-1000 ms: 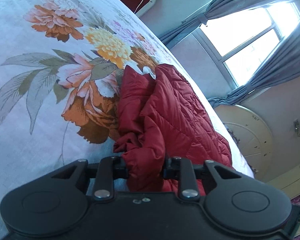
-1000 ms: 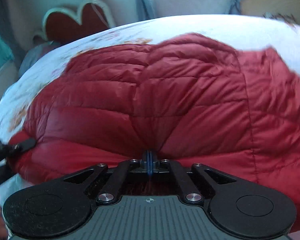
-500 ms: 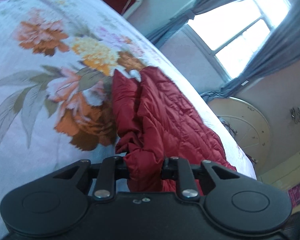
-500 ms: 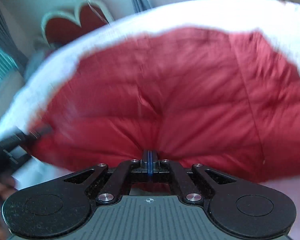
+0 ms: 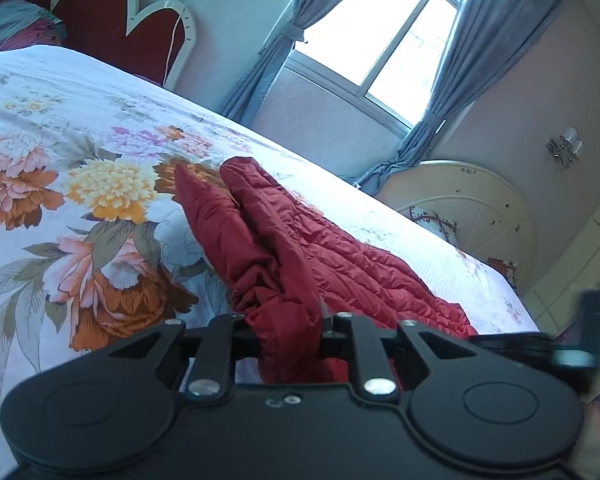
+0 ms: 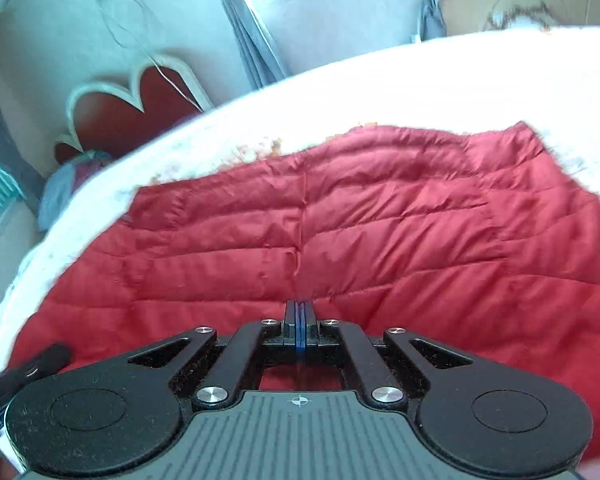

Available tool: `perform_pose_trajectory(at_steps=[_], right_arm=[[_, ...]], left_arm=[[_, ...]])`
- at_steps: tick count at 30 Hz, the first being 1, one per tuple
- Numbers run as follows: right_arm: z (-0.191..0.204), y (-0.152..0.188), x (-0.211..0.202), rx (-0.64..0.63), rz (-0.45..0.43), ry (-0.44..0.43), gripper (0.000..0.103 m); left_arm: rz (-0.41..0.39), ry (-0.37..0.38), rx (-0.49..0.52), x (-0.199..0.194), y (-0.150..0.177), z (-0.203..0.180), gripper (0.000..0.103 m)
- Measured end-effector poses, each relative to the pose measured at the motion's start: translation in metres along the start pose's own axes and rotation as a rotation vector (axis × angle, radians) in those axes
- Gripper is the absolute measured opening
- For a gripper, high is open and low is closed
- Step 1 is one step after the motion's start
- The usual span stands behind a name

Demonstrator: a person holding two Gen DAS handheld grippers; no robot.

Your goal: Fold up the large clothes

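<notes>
A red quilted jacket (image 5: 300, 240) lies on the flowered bedsheet (image 5: 80, 168). My left gripper (image 5: 288, 322) is shut on a bunched fold at the jacket's near edge, and the fabric hides its fingertips. In the right wrist view the jacket (image 6: 360, 220) spreads wide and fairly flat across the bed. My right gripper (image 6: 300, 310) is shut, its blue pads pinching the near hem, with creases running out from the pinch. The left gripper's black body (image 6: 32, 364) shows at the lower left of that view.
A red heart-shaped headboard (image 5: 100, 16) and a pillow (image 5: 16, 28) stand at the bed's far end. A window (image 5: 380, 28) with grey curtains is beyond the bed. A round cream cabinet (image 5: 472, 208) stands past the bed's right side.
Both grippers rose with the near hem held. The left view rolled level, bringing in the headboard. In the right view the jacket drew flatter and more white sheet shows behind it.
</notes>
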State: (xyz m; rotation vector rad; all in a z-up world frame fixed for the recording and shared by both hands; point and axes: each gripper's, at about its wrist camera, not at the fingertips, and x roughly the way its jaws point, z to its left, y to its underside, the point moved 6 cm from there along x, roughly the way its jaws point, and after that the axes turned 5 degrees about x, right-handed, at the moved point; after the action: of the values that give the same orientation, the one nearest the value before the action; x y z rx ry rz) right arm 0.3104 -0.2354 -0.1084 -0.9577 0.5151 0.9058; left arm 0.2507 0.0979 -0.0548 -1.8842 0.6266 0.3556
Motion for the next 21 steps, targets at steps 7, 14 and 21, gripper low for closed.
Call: perform_pose_trajectory(at_steps=[7, 14, 21], right_arm=[[-0.004, 0.007, -0.004, 0.050, -0.005, -0.009, 0.000], [-0.003, 0.042, -0.028, 0.021, 0.072, 0.022, 0.000], [-0.014, 0.060, -0.020, 0.041, 0.111, -0.017, 0.000]], left_arm=[[0.033, 0.027, -0.090, 0.006, -0.008, 0.008, 0.018], [0.020, 0.009, -0.043, 0.002, -0.010, -0.003, 0.018], [-0.031, 0.027, 0.120, -0.007, -0.021, -0.054, 0.018]])
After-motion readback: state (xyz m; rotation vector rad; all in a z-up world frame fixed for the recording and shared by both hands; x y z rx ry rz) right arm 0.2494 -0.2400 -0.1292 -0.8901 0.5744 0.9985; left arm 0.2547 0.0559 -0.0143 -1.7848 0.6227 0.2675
